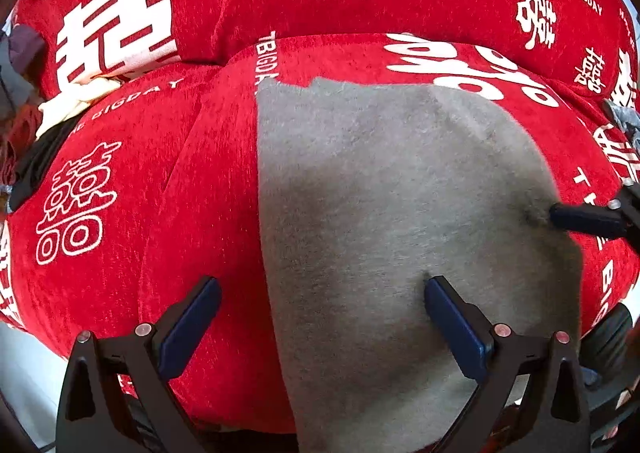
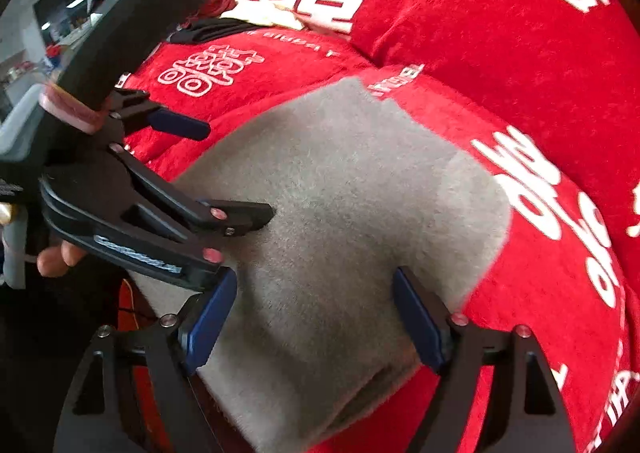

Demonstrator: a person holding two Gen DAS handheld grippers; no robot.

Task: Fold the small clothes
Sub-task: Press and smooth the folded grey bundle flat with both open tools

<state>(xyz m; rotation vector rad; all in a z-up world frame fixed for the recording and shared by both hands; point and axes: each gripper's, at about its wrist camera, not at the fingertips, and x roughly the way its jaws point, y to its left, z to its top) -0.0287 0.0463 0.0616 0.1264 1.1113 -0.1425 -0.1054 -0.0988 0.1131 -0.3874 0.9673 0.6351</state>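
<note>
Grey garment (image 1: 400, 213) lies flat on the red printed cover (image 1: 200, 193), w/ a straight edge on one side and a rounded far corner; looks like it's been doubled over at least once, so prob. mid-fold, not finished. Can't tell what kind of garment it is.

Left claw (image 1: 320, 317) is spread wide, astride the garment's straight edge: one finger over the grey cloth, the other over the red cover beside it, pinching nothing. Right claw (image 2: 314, 313) is also spread, both fingers low over the garment's near part, nothing gripped as far as visible. Its tip seems to touch the garment's side edge in the left view.

Beyond the garment, at the cover's far edge, a pile of other clothes (image 2: 224, 9) (cream, black, grey, purple bits) waits, so plenty left to do.

Judgement: this piece likely needs another fold or smoothing, then setting aside; the rest of the pile isn't started.
</note>
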